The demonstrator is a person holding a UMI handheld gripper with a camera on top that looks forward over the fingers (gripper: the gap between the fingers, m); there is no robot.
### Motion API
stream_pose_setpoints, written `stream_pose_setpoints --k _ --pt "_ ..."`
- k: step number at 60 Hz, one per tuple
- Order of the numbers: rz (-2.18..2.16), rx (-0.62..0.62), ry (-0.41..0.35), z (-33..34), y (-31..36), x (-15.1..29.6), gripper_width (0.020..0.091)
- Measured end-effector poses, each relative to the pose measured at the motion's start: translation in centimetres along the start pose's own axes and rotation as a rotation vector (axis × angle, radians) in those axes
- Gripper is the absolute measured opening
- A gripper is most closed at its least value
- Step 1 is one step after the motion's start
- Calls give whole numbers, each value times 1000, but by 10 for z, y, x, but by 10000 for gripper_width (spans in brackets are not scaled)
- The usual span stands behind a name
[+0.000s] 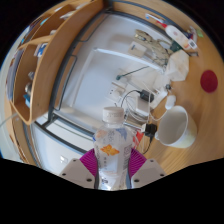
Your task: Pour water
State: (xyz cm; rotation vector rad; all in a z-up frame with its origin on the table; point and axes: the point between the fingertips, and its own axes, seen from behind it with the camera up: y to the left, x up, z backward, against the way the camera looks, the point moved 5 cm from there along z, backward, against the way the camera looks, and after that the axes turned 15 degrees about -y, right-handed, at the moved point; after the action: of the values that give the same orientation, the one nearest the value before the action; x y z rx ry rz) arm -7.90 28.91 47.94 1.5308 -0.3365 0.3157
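Fingers (83, 172) with pink pads press on both sides of a clear water bottle (112, 150) with an orange label, so the gripper (111, 168) holds it upright, its cap toward 12 o'clock. At about 2 o'clock from the bottle, just beside it, a white cup (175, 127) stands on the wooden table (200, 140). Beyond the bottle at 12 o'clock lies a white board (105, 75) with cables and small parts, and a red disc (208, 81) sits farther off at 2 o'clock.

A red disc-shaped object (208, 81) lies on the wooden tabletop (200, 120). Cables (130, 95) trail over a white surface (100, 70), and a wooden chair (55, 50), probably, stands alongside.
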Motion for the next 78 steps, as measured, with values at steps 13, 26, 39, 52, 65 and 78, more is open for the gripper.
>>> stream_pose_setpoints --k 13,26,39,52,65,78 --pt "-410 -117 21 -17 -20 -3 366" --pt "-667 -212 27 -26 -29 -1 376" --pt "-831 -285 -30 -30 -42 14 374" --pt "-825 -317 -21 -27 -46 17 375" --pt "-548 -182 -42 -21 10 63 377" --pt "202 -74 -114 -7 39 152 386"
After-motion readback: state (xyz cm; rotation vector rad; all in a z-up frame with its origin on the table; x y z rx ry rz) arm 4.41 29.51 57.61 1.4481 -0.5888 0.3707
